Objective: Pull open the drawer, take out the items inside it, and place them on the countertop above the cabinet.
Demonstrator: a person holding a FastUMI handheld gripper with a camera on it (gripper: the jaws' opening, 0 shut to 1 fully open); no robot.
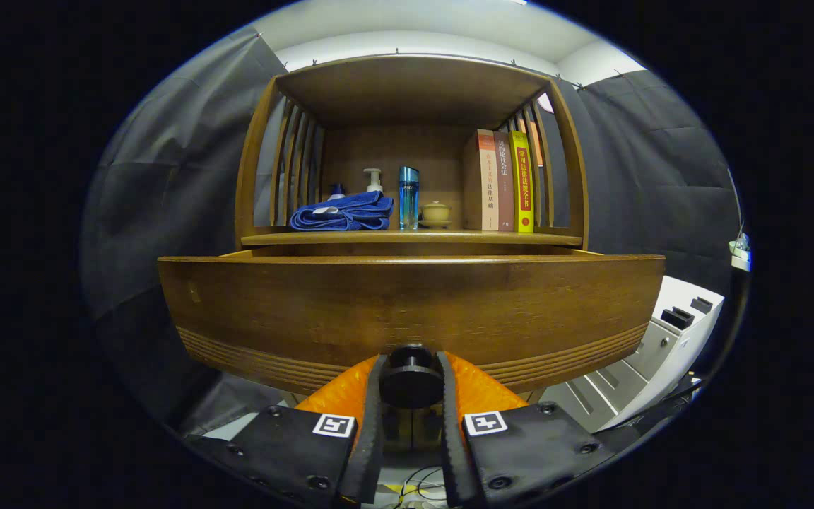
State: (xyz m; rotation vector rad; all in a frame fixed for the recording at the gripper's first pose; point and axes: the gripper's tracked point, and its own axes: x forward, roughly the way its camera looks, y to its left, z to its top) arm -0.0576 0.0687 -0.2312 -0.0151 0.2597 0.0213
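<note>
On the countertop (407, 239) above you, left to right: a folded blue towel (343, 212), a pump bottle (373, 180), a blue tumbler (408, 197), a small lidded cup (436, 213), three upright books (506, 181). Below, the drawer (407, 311) stands pulled out; your gripper (411, 385) fingers pinch its dark knob (410, 378) between them
</note>
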